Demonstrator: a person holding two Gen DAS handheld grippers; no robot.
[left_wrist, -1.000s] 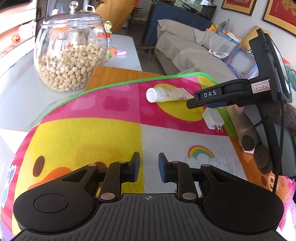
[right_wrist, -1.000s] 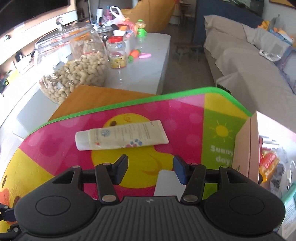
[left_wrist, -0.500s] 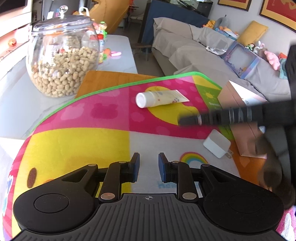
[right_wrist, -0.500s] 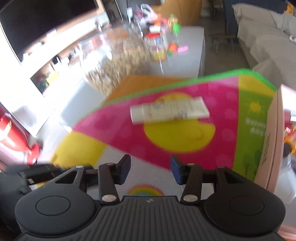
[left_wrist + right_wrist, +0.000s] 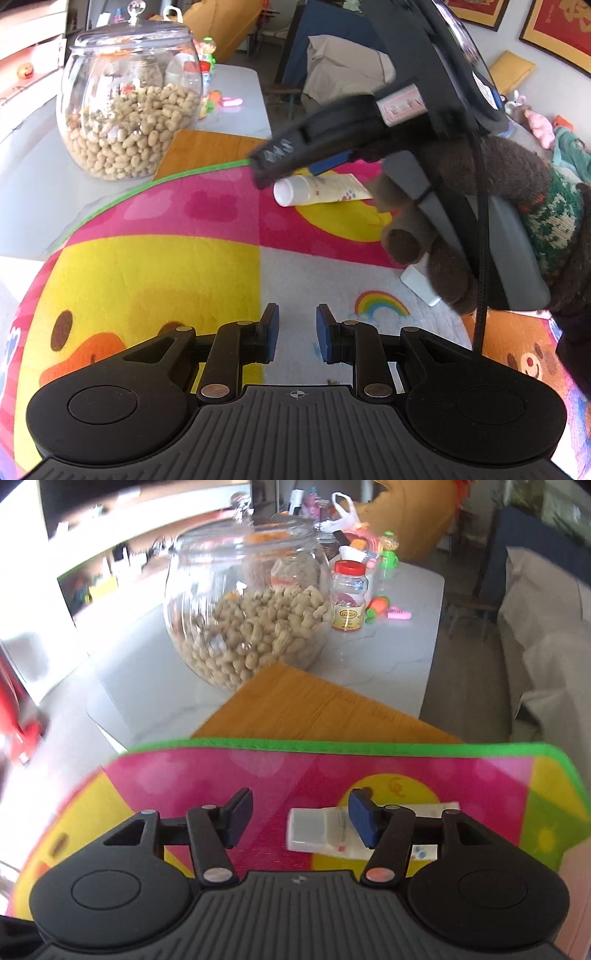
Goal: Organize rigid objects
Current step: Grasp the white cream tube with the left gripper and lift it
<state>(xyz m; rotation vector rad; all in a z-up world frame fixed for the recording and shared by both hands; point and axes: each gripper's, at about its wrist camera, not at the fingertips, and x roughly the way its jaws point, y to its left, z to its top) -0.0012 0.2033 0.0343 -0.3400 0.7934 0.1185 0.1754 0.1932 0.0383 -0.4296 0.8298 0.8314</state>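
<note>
A white cream tube (image 5: 317,190) lies on the colourful play mat (image 5: 147,277), cap end pointing left. My right gripper (image 5: 273,166), held by a hand in a brown glove (image 5: 480,206), hovers just over it. In the right wrist view the tube (image 5: 314,830) sits under the right gripper (image 5: 301,812): its cap end shows between the fingers and its body passes beneath the right finger. Those jaws are opening and no pad presses on the tube. My left gripper (image 5: 295,328) hangs over the mat's near part, its pads a little apart with nothing between them.
A white charger plug (image 5: 421,286) lies on the mat, partly behind the gloved hand. A big glass jar of peanuts (image 5: 129,107) stands on the grey table beyond the mat, with a red-lidded jar (image 5: 349,594) and small toys. A wooden board (image 5: 314,709) pokes out under the mat.
The right gripper has swung in from the right and forward until it stands over the tube. The pink box has left its view. The left gripper has stayed put.
</note>
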